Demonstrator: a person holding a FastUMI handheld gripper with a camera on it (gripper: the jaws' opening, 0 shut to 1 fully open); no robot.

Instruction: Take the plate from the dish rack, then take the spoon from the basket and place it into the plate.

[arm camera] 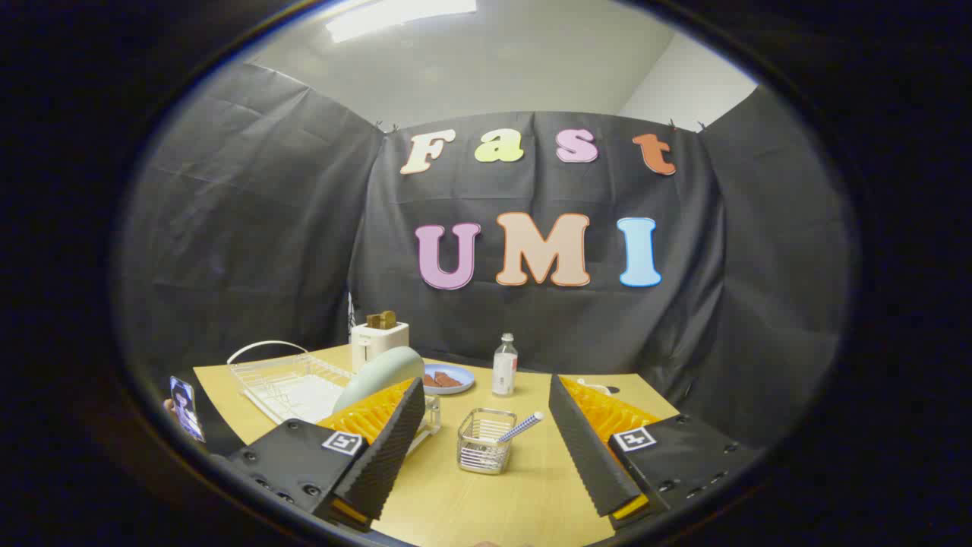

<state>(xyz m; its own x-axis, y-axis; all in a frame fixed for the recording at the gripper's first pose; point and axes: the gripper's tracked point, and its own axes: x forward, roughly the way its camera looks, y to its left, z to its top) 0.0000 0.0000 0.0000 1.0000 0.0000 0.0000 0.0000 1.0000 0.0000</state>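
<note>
A pale green plate (377,375) stands on edge in the white wire dish rack (282,380), just beyond my left finger, which hides its lower part. A small wire basket (484,441) sits on the wooden table (486,501) between and just ahead of my fingers. A spoon (521,427) with a dotted handle leans out of the basket toward the right. My gripper (486,479) is open, with nothing between its fingers, held above the near part of the table.
A white toaster (378,339) with bread in it stands at the back behind the rack. A blue dish (448,378) with brown food and a clear bottle (504,365) sit beyond the basket. A phone (186,406) is held at the table's left edge.
</note>
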